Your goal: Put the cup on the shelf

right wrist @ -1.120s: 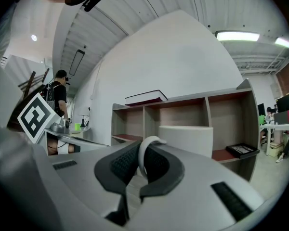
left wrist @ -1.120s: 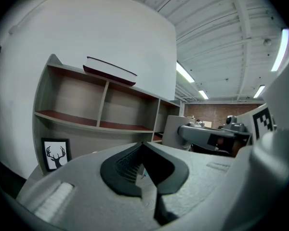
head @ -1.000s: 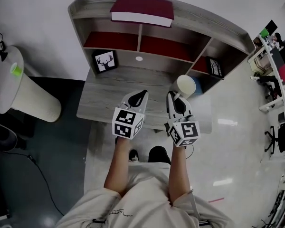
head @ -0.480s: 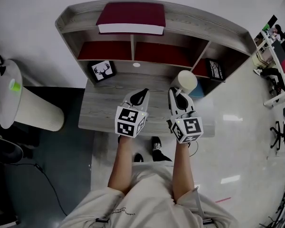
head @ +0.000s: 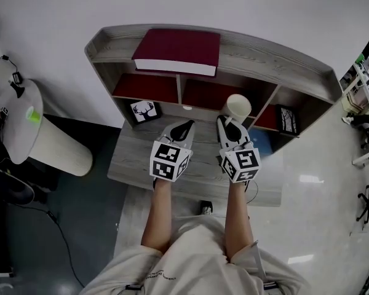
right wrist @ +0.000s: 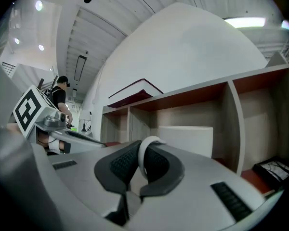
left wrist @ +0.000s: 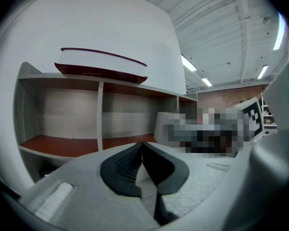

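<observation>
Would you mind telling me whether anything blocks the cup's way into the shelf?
Nothing visible does: the cup, held by its handle in the right gripper, faces an open, bare-looking compartment of the shelf.

We see a grey wooden shelf (head: 264,60) standing on the table (head: 135,158), a dark red book (head: 178,50) lying on its top, and a framed deer picture (head: 142,110) on the table beneath it.

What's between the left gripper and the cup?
Nothing: the head view shows only bare desk between the left gripper and the cup, held by the right gripper.
</observation>
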Tool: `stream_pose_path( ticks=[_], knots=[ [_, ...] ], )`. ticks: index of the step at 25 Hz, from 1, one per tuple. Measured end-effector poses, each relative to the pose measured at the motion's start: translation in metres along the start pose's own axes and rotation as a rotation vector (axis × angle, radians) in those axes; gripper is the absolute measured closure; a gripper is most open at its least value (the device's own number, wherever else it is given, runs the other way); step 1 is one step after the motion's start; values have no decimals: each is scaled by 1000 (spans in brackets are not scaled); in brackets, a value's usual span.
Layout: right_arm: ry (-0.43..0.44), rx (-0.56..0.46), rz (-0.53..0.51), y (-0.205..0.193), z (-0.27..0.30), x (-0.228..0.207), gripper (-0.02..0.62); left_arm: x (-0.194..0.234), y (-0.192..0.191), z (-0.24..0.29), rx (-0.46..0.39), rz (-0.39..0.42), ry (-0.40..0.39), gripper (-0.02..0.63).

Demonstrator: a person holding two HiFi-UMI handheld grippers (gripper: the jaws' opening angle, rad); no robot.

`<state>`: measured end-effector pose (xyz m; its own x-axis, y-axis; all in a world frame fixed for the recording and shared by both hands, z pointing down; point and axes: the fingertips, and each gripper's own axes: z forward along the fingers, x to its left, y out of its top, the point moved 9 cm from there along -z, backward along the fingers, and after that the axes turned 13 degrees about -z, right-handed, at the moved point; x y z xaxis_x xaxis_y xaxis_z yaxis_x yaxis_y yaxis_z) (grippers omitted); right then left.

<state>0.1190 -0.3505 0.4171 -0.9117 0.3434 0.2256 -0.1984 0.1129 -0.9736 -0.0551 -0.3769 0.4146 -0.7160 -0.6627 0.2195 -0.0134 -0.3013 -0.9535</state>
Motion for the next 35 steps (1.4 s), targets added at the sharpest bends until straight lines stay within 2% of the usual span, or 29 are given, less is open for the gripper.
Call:
stream_pose_path(
  ticks=[5, 9, 16, 28, 35],
  knots=[
    [105, 14, -3, -14, 35, -6, 577, 12, 7, 11, -23, -27, 41, 595],
    [150, 10, -8, -22, 55, -9, 577, 17, 1, 23, -1, -29, 76, 595],
    [260, -1, 42, -29, 84, -16, 578, 24, 5, 41, 1, -41, 110, 595],
    [242, 47, 71, -34, 113, -27, 577, 39, 11, 47, -5, -36, 175, 595],
    [235, 36, 68, -36, 109, -28, 571, 41, 8, 44, -54, -74, 203, 595]
  ],
)
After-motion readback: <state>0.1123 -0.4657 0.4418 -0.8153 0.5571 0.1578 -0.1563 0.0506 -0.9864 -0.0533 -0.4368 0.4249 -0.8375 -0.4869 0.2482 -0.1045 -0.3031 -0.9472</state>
